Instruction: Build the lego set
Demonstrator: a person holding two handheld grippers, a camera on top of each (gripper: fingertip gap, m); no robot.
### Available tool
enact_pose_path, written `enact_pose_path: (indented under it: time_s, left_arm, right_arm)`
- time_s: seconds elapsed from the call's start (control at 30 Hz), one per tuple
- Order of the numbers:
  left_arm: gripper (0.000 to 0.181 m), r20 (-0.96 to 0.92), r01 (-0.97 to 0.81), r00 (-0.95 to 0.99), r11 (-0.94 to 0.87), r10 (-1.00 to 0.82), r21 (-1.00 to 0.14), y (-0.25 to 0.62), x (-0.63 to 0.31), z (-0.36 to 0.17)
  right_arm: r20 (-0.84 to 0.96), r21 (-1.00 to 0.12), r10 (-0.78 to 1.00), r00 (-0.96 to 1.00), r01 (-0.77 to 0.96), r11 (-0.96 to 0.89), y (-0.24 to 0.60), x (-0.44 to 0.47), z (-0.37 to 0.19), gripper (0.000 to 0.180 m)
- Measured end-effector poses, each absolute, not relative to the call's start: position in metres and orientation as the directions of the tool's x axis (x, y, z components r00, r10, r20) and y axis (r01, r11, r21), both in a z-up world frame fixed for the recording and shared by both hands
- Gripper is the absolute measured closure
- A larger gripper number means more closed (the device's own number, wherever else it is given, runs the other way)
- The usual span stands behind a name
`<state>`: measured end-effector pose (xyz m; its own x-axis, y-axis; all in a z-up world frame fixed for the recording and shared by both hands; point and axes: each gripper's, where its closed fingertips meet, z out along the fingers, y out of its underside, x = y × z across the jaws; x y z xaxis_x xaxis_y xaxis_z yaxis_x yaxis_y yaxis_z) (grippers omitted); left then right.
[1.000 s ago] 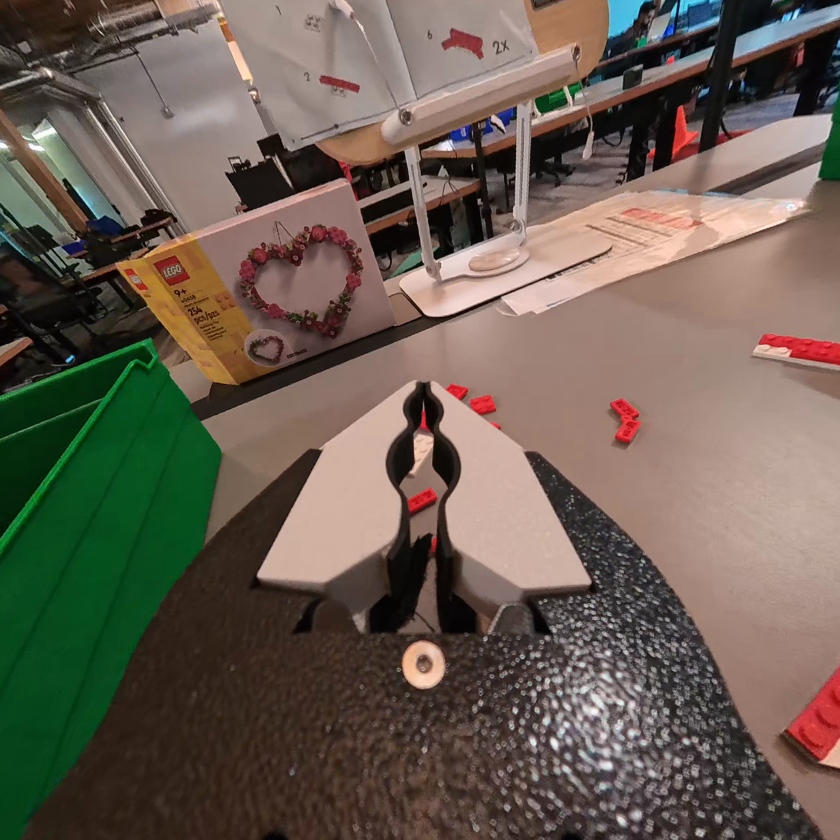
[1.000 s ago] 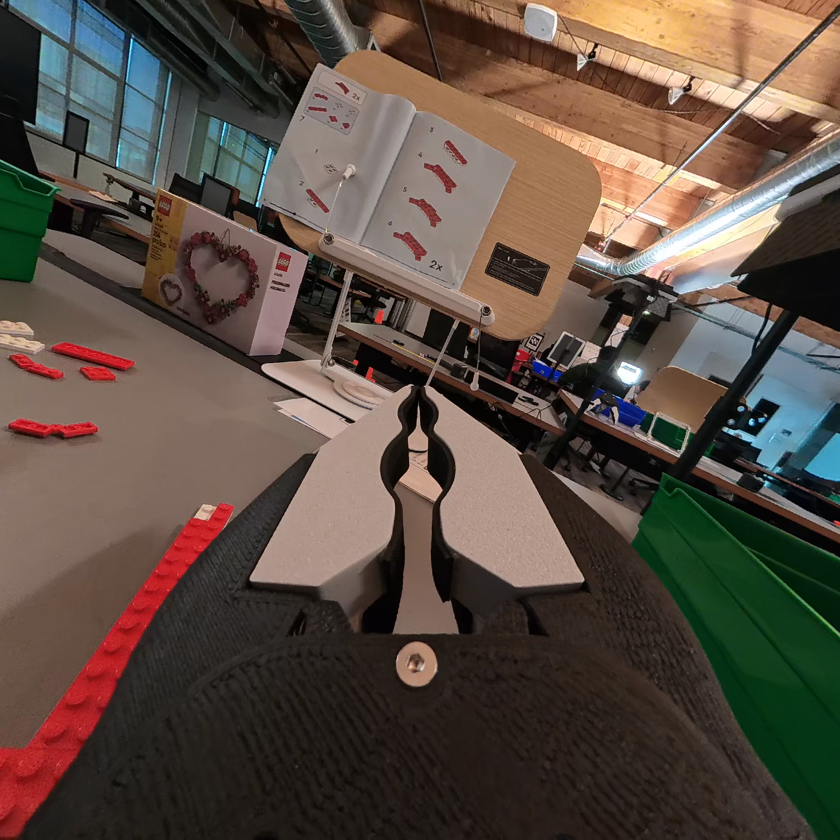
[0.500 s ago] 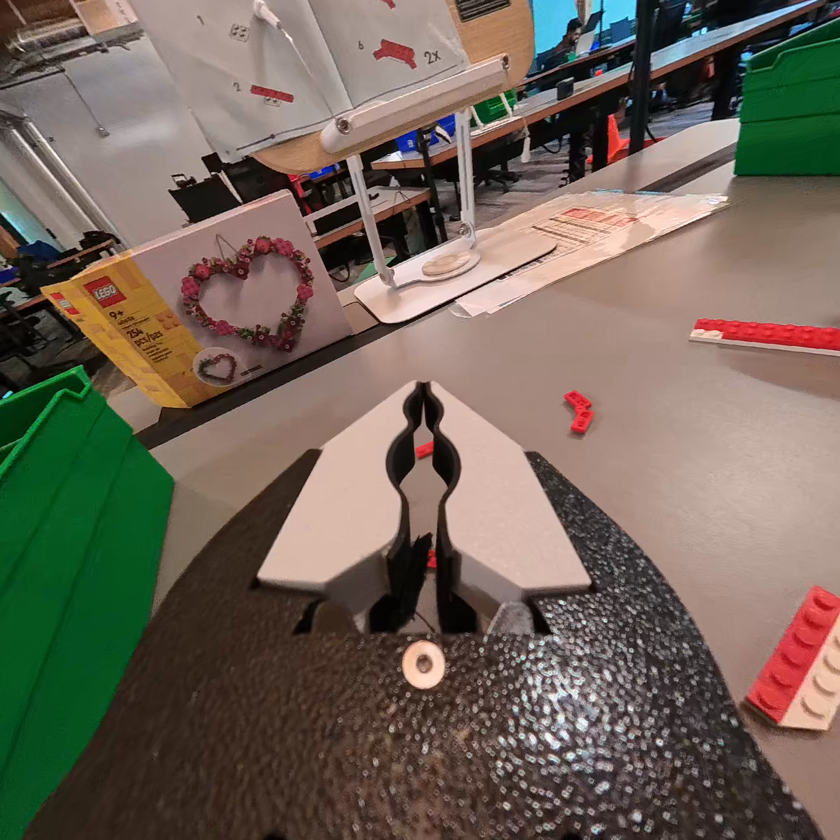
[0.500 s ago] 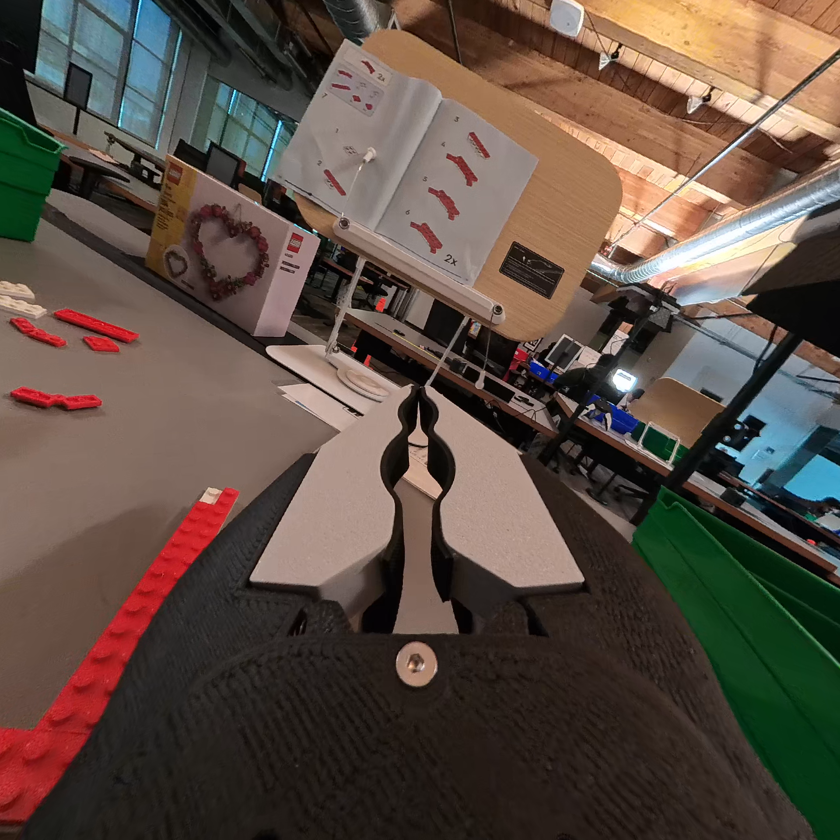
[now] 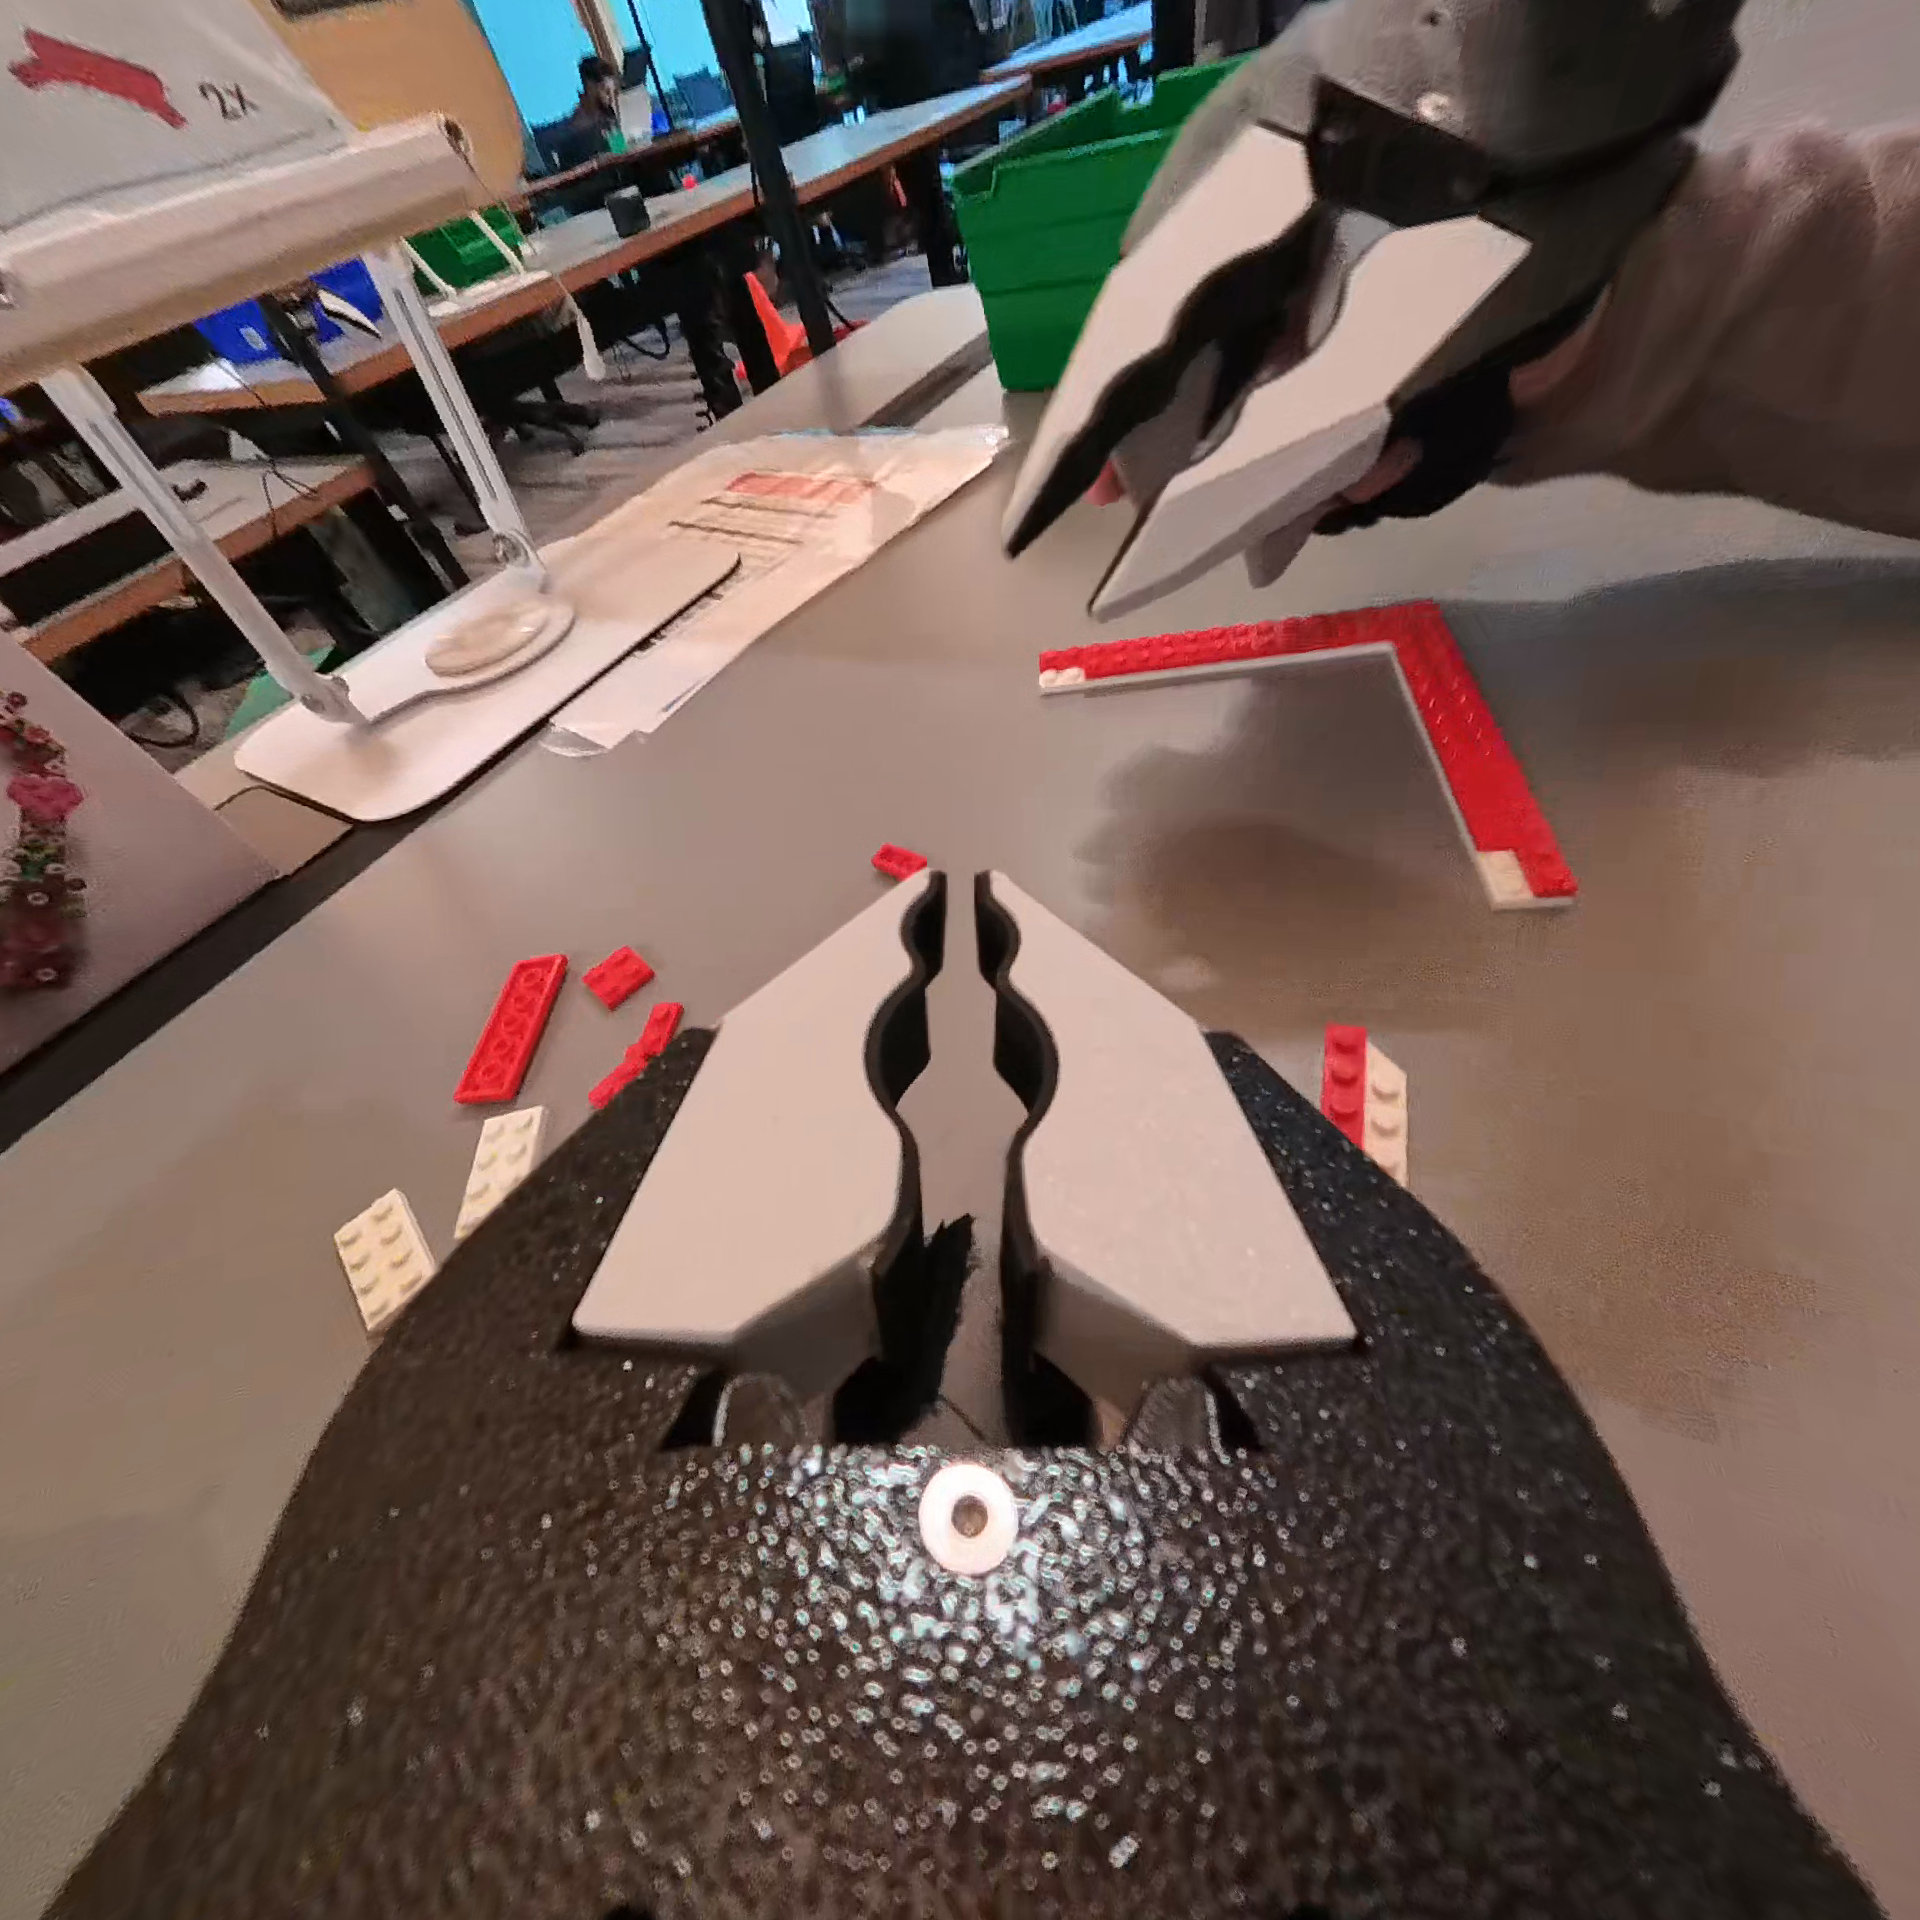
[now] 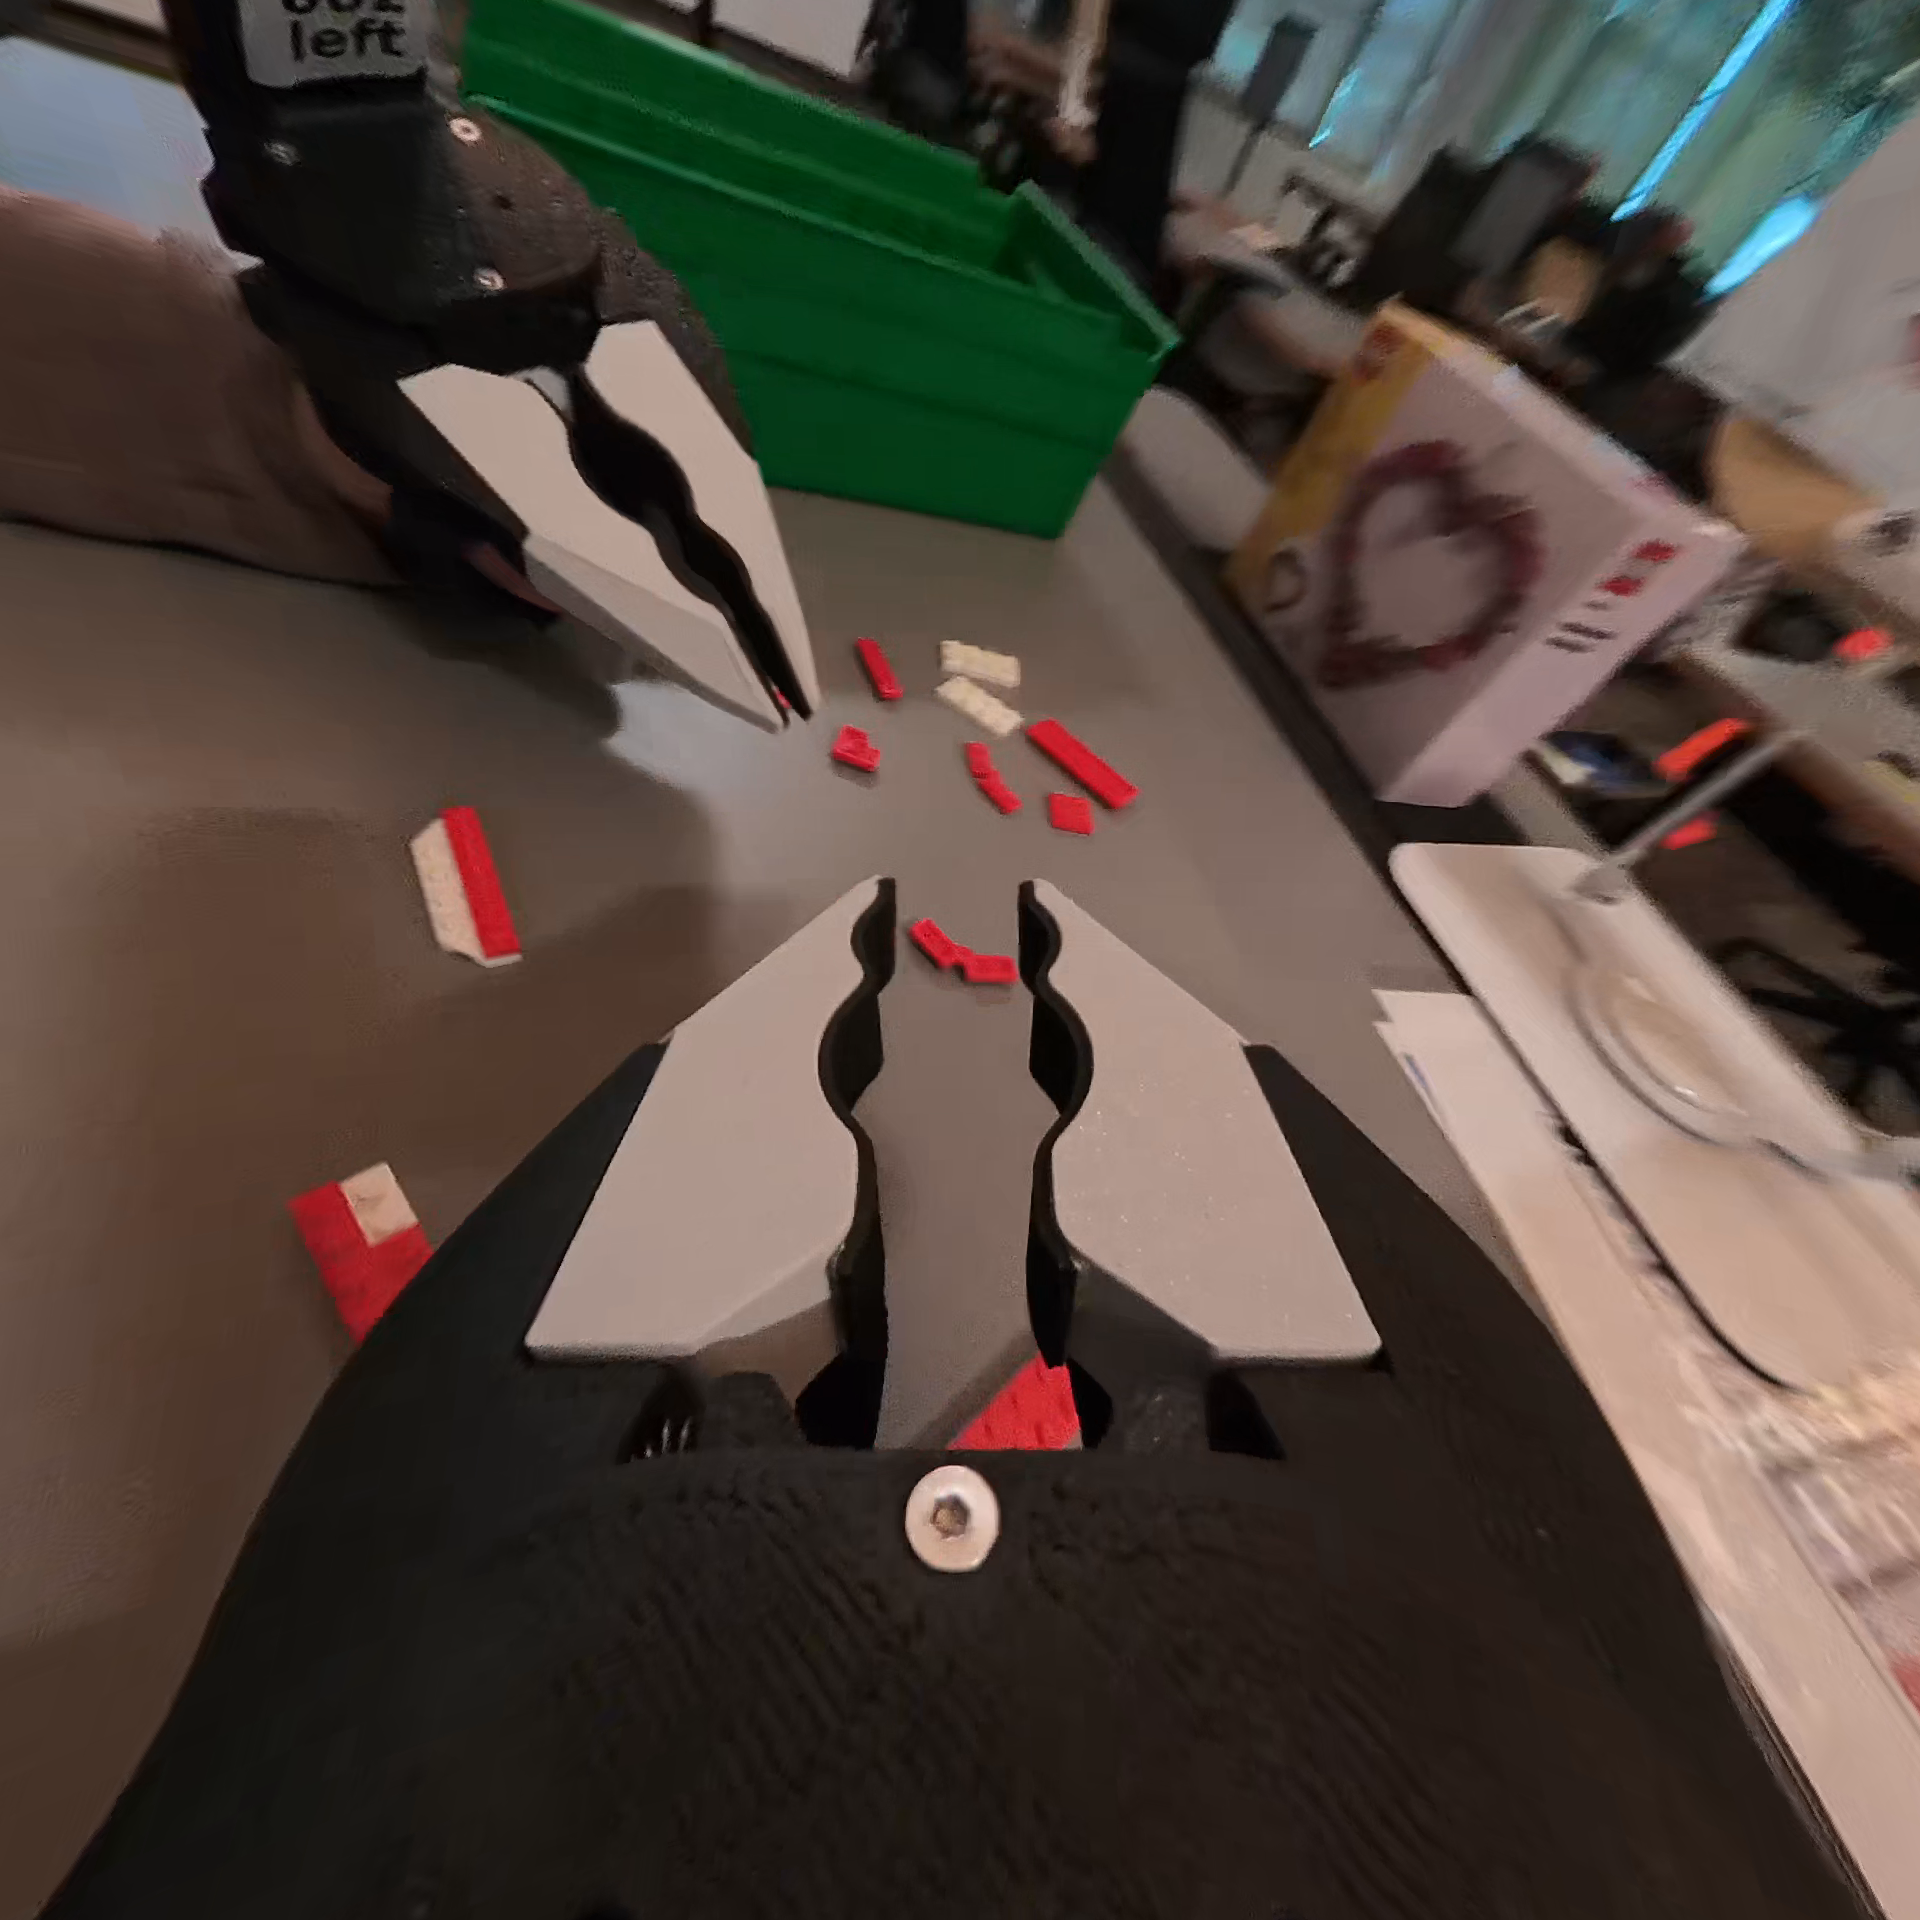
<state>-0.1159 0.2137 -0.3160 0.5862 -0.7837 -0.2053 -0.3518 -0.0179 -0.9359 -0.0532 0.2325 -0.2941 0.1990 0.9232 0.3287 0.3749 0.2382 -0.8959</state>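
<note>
Both views have swung down from the instruction booklet to the grey table (image 5: 727,790). The red L-shaped plate frame with white edging (image 5: 1455,727) lies centre right in the left wrist view, so picking probably comes next. The right gripper (image 6: 956,904) has opened wide and empty, framing a small bent red plate piece (image 6: 961,954) at mid-frame. The left gripper (image 5: 961,883) is parted by a slit, with nothing visibly held.

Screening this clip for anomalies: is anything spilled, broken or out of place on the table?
Nothing stands out. Loose red plates and white plates lie flat on the grey table, and the red L-shaped frame looks intact.
</note>
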Motion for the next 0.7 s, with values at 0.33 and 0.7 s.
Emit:
enact_pose_path:
  time_s: [0.33, 0.7]
  left_arm:
    - [0.173, -0.226, -0.409, 0.566, -0.032, -0.793, -0.912, 0.211, -0.118, -0.325]
    - [0.178, -0.251, -0.411, 0.521, 0.018, -0.816, -0.912, 0.203, -0.113, -0.323]
  right_arm:
    - [0.144, -0.814, 0.987, 0.068, 0.576, 0.079, 0.242, -0.096, -0.318, 0.145]
    - [0.135, -0.721, 0.986, 0.096, 0.692, 0.031, 0.253, -0.102, -0.342, 0.149]
